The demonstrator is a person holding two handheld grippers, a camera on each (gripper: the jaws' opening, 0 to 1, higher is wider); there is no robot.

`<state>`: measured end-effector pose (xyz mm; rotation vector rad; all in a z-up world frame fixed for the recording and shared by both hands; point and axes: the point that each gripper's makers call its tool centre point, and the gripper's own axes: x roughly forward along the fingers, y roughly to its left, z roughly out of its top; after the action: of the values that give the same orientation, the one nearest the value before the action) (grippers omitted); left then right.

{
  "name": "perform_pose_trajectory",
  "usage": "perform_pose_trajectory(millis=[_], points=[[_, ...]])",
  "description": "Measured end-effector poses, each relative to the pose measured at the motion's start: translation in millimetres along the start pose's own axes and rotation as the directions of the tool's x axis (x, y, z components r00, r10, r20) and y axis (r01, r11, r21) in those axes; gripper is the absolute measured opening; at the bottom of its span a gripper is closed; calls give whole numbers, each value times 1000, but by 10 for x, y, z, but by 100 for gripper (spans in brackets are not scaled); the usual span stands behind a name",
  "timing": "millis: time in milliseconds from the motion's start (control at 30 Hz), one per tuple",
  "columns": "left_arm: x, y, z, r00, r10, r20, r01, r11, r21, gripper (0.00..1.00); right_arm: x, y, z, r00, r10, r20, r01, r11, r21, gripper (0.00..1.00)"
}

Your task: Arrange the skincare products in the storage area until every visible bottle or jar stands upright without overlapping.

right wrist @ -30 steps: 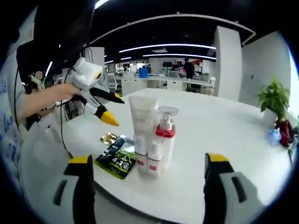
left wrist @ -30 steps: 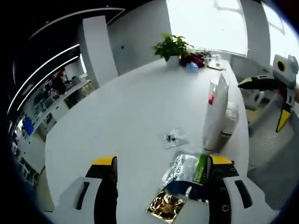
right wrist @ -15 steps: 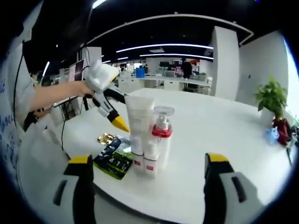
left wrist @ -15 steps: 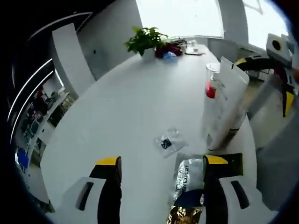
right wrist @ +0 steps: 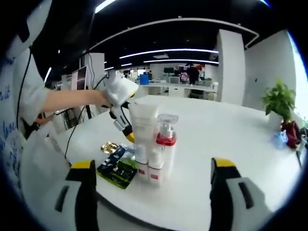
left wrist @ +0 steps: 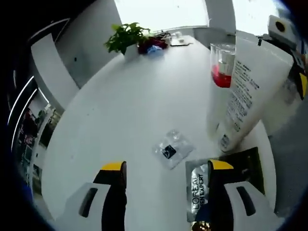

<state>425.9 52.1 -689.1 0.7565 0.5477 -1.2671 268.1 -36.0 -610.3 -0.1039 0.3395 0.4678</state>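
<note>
Both grippers' fingers spread, gripping nothing: left gripper over sachets; right gripper facing upright bottles.

Right gripper: jaws spread wide, nothing between the tips. Ahead between the jaws, on the white table, an upright tube and a pump bottle stand touching, small bottles at their base and sachets just beside, toward the left jaw. The left gripper, held in a hand, sits just behind the tube.

Blown-out window glare (fisheye-bent edges), soft overall focus.
</note>
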Motion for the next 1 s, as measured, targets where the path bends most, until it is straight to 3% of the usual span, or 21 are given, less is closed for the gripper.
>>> perform_pose_trajectory(millis=[333,400,700,1000], points=[[224,-29,28,997,-70,-38,74,993,92,65,1,10,1,1000,-5,1,5,1000,-26,99],[352,-10,59,993,-101,-54,107,986,124,65,5,4,-15,1000,-3,-8,2,1000,-21,99],[495,-44,66,983,-156,-99,171,970,173,64,1,-31,-9,1000,-15,-3,15,1000,-14,99],[637,-111,88,963,-235,-136,260,941,217,62,2,-50,-14,1000,-27,-8,27,1000,-12,99]])
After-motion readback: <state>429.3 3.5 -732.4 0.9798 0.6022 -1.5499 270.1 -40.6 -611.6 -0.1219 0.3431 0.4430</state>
